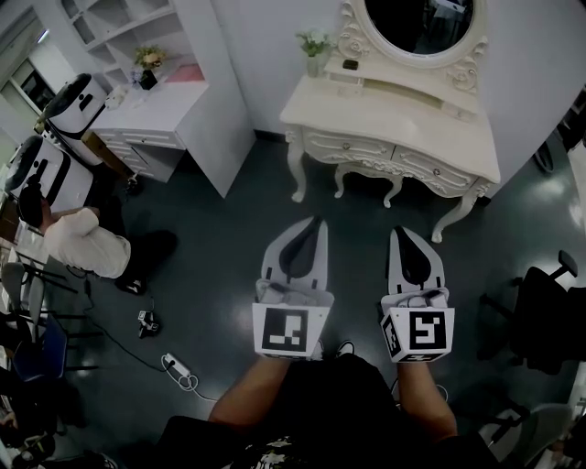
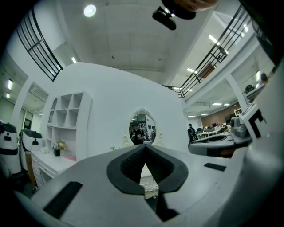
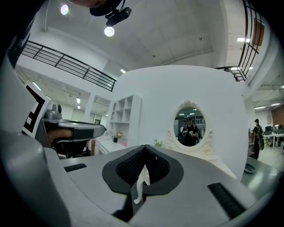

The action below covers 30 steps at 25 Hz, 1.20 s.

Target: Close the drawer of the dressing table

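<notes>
At the far left of the head view a person (image 1: 87, 240) in a pale top sits low on the dark floor beside two white machines, with a power strip (image 1: 179, 369) lying on the floor nearer the camera; behind them a white desk (image 1: 174, 110) stands under open shelves. The left gripper (image 1: 316, 223) is held out level over the floor, its jaws together at the tips with nothing between them, which its own view confirms. Ahead, well apart from both grippers, the cream dressing table (image 1: 394, 119) stands against the white wall on curved legs, an oval mirror (image 1: 419, 23) above it and a small plant (image 1: 314, 46) at its left end; its carved drawer (image 1: 352, 147) fronts look flush with the frame from here. The right gripper (image 1: 401, 234) is just beside the left one, pointing the same way, jaws likewise together and empty. A black office chair (image 1: 549, 321) sits at the right edge
</notes>
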Each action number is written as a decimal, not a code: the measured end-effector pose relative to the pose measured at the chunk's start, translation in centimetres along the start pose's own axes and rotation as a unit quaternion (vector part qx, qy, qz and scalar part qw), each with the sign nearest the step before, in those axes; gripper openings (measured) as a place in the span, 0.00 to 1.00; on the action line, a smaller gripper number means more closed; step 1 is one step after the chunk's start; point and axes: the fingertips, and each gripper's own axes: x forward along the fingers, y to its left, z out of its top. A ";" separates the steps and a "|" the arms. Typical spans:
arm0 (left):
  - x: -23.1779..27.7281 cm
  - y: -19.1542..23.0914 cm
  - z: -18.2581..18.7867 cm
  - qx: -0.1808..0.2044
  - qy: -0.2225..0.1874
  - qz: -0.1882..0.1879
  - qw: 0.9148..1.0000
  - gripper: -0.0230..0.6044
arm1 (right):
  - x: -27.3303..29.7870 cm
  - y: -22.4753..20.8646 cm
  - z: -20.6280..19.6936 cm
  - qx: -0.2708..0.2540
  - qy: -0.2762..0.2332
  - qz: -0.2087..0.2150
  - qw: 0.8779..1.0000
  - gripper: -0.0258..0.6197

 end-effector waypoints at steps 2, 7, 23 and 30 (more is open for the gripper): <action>0.1 -0.7 0.1 0.000 0.001 0.007 1.000 0.04 | -0.4 -0.6 -0.1 0.000 0.000 0.008 1.000 0.04; -0.3 -2.4 0.0 0.005 0.009 0.023 1.000 0.04 | -1.2 -1.6 -0.8 0.007 0.001 0.025 1.000 0.04; 1.8 -1.4 -1.1 0.014 0.013 0.039 0.999 0.04 | 1.4 -2.1 -1.8 0.017 -0.008 0.053 0.998 0.04; 4.7 1.4 -1.9 0.008 0.015 0.038 0.999 0.04 | 5.1 -2.4 -2.3 0.013 -0.011 0.048 0.999 0.04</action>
